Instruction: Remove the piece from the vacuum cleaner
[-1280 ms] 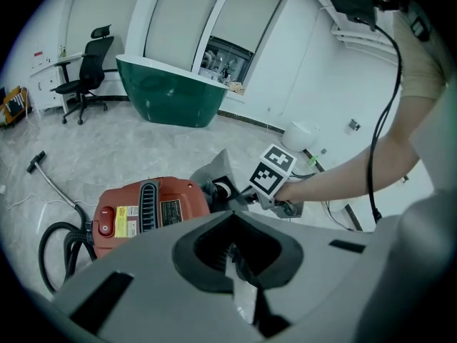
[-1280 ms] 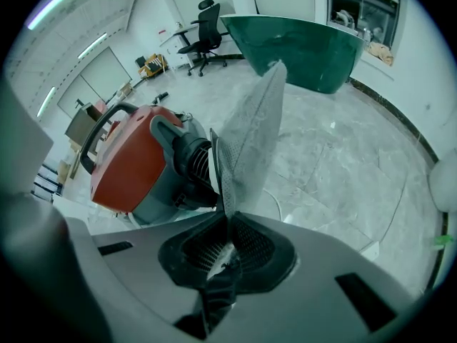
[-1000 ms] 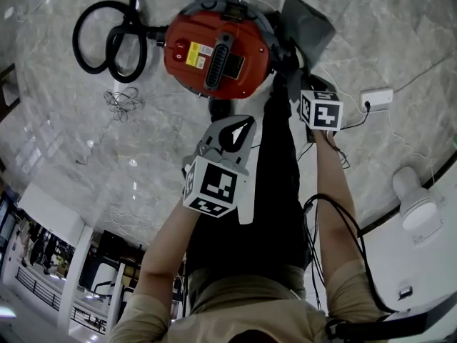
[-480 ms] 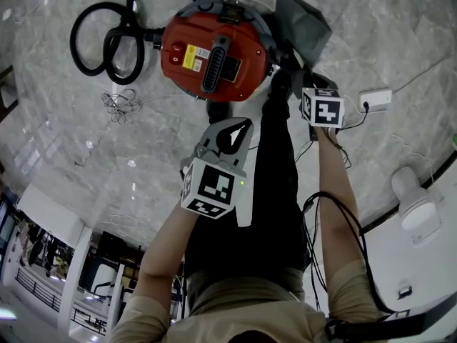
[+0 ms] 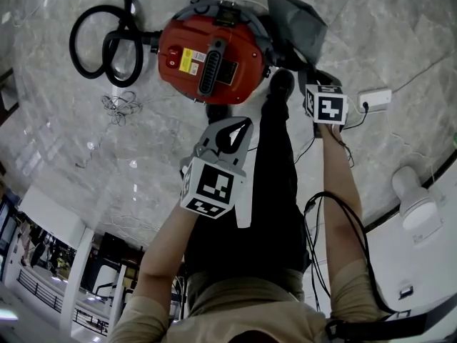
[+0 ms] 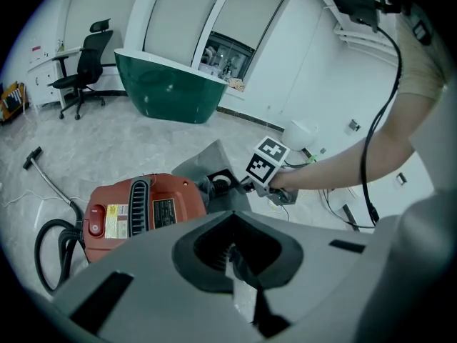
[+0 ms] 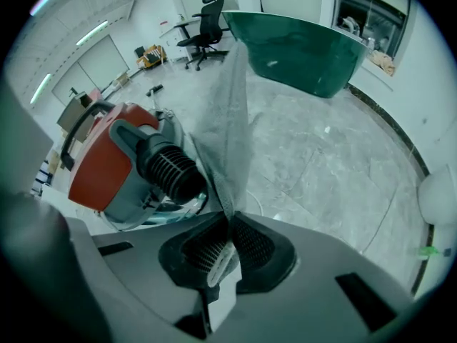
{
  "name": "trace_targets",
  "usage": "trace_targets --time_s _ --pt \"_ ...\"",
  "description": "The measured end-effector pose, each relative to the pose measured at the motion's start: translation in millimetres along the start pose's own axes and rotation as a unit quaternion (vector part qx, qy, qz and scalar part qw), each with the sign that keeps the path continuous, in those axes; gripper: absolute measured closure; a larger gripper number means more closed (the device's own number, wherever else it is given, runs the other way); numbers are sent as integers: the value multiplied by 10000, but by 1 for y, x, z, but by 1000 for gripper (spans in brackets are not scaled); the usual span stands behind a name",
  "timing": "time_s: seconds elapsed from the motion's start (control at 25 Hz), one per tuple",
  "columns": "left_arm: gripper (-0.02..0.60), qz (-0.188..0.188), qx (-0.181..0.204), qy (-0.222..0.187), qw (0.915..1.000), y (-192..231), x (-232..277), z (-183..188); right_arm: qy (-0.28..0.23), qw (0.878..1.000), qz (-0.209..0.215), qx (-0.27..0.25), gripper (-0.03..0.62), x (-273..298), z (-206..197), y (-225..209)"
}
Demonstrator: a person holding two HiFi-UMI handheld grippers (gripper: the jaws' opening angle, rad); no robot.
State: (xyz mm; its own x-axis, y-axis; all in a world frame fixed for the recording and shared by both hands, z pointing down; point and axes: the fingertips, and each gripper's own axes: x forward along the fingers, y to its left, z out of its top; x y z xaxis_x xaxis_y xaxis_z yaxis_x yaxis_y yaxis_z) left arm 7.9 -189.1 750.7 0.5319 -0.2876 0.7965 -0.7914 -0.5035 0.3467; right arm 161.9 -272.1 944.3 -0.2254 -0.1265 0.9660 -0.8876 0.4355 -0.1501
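A red vacuum cleaner lies on the marble floor with its black hose coiled to the left. Beside its right side a grey cloth dust bag stands up. My right gripper points down and is shut on the bag's lower edge. In the right gripper view the bag rises from the gripper, next to the vacuum's black ribbed port. My left gripper hangs shut and holding nothing, nearer me than the vacuum. The left gripper view also shows the right gripper at the bag.
The person's dark trouser leg and shoe stand between the grippers, next to the vacuum. A white power strip and cables lie at the right, a tangle of wire at the left. A green counter and an office chair stand farther off.
The right gripper has drifted slightly rightward, away from the vacuum's body, with the grey bag still in its jaws. The left gripper has stayed where it was.
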Motion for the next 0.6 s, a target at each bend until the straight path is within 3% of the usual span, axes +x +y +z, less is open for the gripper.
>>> trace_targets --time_s 0.4,0.6 --pt "577 -98 23 41 9999 -10 8 2 -39 9998 -34 181 571 -10 3 -26" --pt "577 -10 48 14 10000 -3 5 7 -97 9981 94 603 571 -20 1 -32"
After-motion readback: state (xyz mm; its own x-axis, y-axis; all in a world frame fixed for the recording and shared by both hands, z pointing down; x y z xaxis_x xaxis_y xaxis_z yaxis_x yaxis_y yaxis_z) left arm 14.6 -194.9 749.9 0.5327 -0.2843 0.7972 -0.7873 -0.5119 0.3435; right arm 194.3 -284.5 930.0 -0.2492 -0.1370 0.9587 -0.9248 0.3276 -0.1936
